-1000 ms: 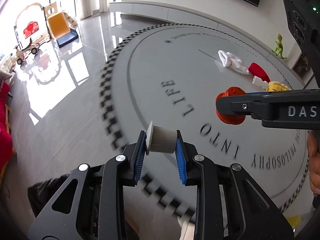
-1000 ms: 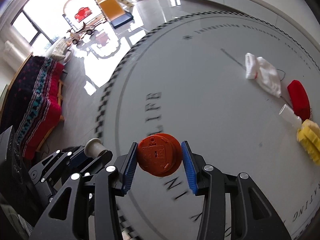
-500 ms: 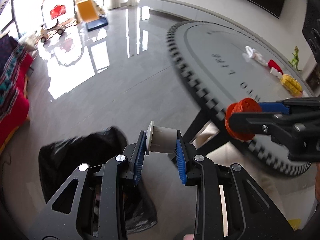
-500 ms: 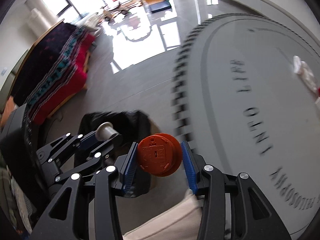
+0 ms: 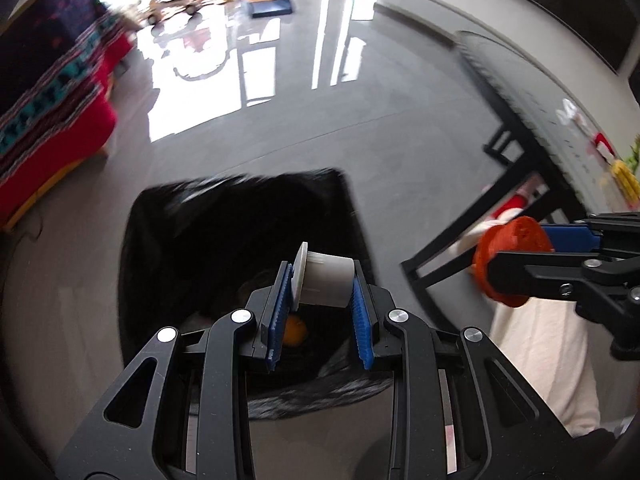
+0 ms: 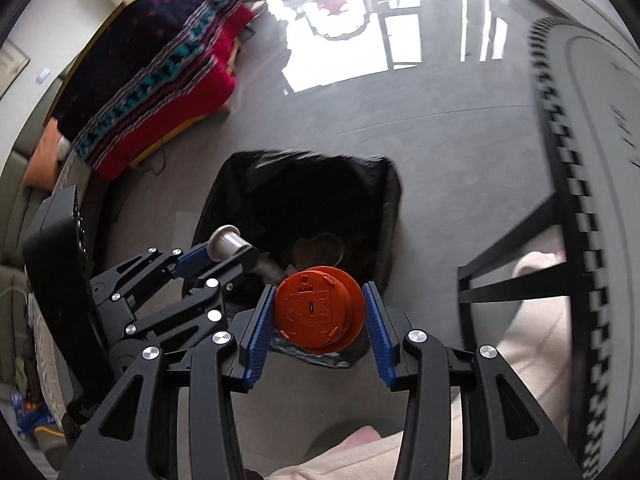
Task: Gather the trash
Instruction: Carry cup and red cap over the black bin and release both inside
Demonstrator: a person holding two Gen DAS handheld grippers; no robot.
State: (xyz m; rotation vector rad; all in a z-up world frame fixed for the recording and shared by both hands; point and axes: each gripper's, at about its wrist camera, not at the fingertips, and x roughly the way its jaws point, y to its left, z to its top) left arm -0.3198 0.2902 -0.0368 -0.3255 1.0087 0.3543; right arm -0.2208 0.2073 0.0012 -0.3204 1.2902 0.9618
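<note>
While both pieces of trash are carried over the floor, the left gripper (image 5: 320, 300) is closed on a small white cup (image 5: 326, 282), clamped sideways between its blue fingers (image 5: 278, 312), so that the cup cannot slip. An orange round lid (image 6: 318, 312) is pinched edge to edge by the right gripper (image 6: 318, 320), its fingers set partly apart to fit the lid's width. Both loads are held above or near the open black trash bag (image 6: 304, 204) on the floor, apparently so that they can be dropped inside. More items are left on the tabletop (image 5: 560, 128) at the right.
</note>
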